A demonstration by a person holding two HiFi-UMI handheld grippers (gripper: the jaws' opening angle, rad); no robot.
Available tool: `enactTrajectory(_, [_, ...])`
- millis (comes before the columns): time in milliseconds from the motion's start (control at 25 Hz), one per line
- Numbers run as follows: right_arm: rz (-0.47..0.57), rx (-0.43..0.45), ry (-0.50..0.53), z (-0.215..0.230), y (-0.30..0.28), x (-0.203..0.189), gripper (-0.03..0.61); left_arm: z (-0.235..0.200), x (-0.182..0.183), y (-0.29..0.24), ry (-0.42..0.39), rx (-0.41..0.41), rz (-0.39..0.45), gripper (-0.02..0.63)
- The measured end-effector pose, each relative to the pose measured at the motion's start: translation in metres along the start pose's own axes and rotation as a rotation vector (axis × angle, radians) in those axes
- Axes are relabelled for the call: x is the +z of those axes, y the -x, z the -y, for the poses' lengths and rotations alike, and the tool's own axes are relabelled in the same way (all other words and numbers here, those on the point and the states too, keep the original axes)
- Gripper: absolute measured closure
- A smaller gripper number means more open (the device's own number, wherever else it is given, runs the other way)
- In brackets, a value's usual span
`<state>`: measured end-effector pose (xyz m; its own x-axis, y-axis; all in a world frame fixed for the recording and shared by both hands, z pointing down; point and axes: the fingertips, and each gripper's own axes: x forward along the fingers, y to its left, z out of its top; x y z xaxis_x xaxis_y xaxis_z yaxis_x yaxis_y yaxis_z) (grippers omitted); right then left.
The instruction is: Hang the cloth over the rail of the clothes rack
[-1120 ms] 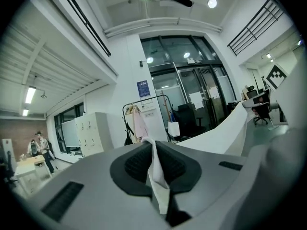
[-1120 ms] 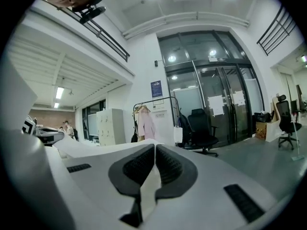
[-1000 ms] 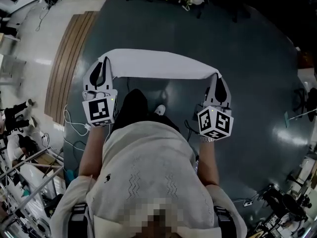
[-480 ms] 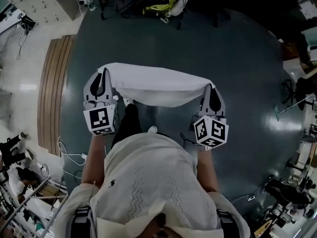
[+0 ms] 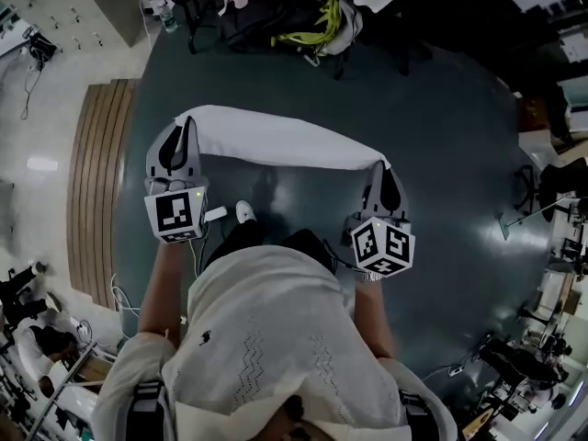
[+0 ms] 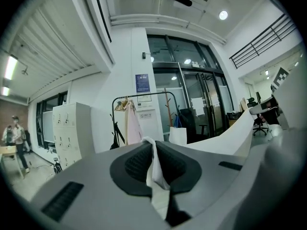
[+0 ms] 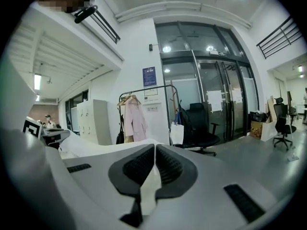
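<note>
A white cloth point(image 5: 276, 139) is stretched out between my two grippers above the dark floor. My left gripper point(image 5: 187, 123) is shut on the cloth's left end, and a corner of the cloth point(image 6: 154, 171) is pinched between its dark pads. On the cloth's right end my right gripper point(image 5: 381, 169) is shut, with the cloth point(image 7: 149, 186) squeezed between its pads. The clothes rack point(image 6: 141, 116) stands far ahead against a white wall, with garments on hangers; it shows as the clothes rack point(image 7: 146, 114) in the right gripper view too.
A dark round floor area point(image 5: 441, 173) lies under me, with wooden strips point(image 5: 96, 182) at its left. Bags and clutter point(image 5: 294, 16) sit at the far edge. A black office chair point(image 7: 199, 123) stands right of the rack before glass doors. White lockers point(image 6: 69, 133) are left of it.
The view has shifted forward over the floor, bringing the clutter at the far edge closer. The cloth, which sagged half a second ago, is now pulled taut between the grippers.
</note>
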<state>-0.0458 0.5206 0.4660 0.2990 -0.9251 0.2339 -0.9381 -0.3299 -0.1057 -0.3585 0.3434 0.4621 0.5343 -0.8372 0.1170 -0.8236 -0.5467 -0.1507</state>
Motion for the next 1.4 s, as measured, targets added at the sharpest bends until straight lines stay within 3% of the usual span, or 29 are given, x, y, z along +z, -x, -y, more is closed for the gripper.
enactTrajectory(480, [-0.027, 0.034, 0.033, -0.016, -0.127, 0.007, 0.555, -0.038, -0.021, -0.095, -0.027, 0.021, -0.057, 0.586])
enactTrajectory(760, [-0.068, 0.072, -0.015, 0.016, -0.253, 0.014, 0.555, -0.036, -0.014, -0.205, -0.048, 0.053, -0.099, 0.586])
enactTrajectory(880, [-0.056, 0.085, -0.009, 0.035, -0.317, 0.036, 0.555, -0.03, -0.006, -0.265, -0.068, 0.055, -0.119, 0.586])
enactTrajectory(1040, [-0.04, 0.109, 0.008, 0.068, -0.384, 0.065, 0.555, -0.015, 0.005, -0.333, -0.036, 0.068, -0.108, 0.586])
enactTrajectory(1400, [-0.079, 0.107, -0.04, 0.087, -0.46, 0.075, 0.555, -0.018, 0.011, -0.411, -0.012, 0.058, -0.141, 0.586])
